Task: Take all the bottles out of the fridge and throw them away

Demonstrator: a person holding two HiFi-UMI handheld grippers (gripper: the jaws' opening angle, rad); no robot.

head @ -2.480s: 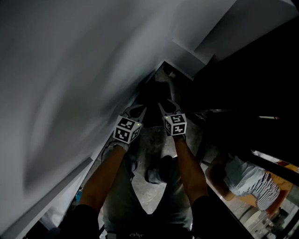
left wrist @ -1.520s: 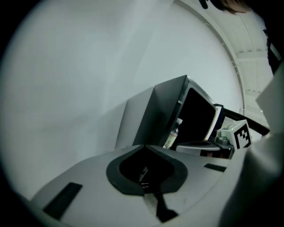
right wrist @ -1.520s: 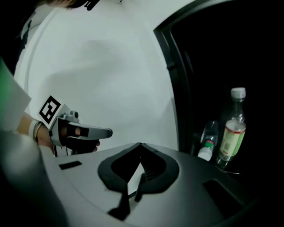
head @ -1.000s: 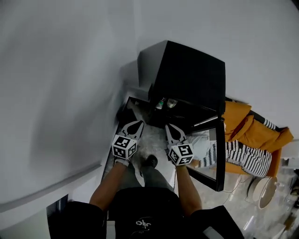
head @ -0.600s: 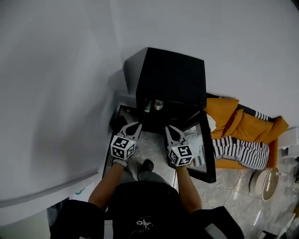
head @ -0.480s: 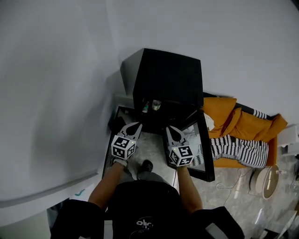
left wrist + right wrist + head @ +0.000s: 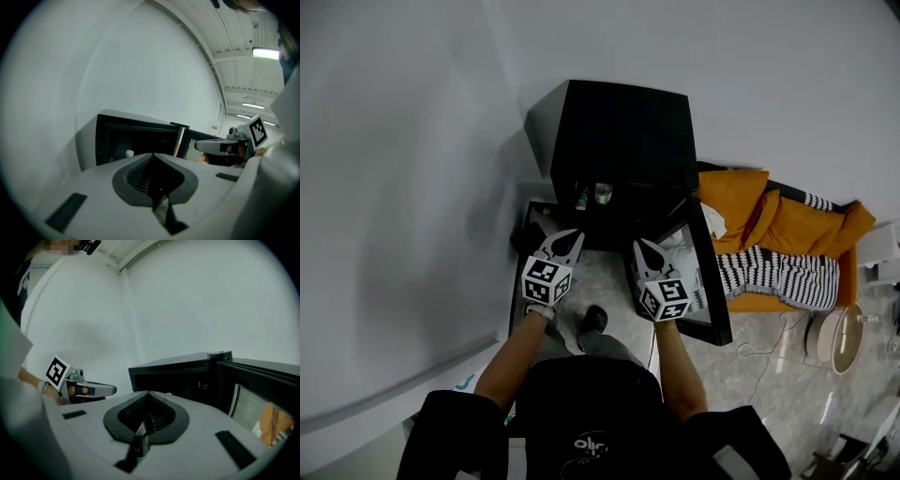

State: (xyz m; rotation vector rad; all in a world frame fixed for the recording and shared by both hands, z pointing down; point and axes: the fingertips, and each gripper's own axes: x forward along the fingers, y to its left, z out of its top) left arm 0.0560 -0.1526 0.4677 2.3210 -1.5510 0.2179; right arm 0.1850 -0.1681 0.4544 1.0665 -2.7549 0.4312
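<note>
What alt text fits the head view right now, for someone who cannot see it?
A black fridge stands open against a white wall, door swung to the right, with two bottles inside. The person stands before it holding the left gripper and right gripper out towards it, both shut and empty. Orange and striped fabric lies at the right.

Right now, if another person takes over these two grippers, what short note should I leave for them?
Left gripper: jaws shut, nothing between them, held in front of the fridge.
Right gripper: jaws shut, empty, next to the open fridge door.
Bottles: at least two stand inside the fridge, near its front; deeper inside is too dark to count.
Done: the door is open; no bottle is out yet.
Left: take out each bottle and throw it away. No bin shows in these views.
</note>
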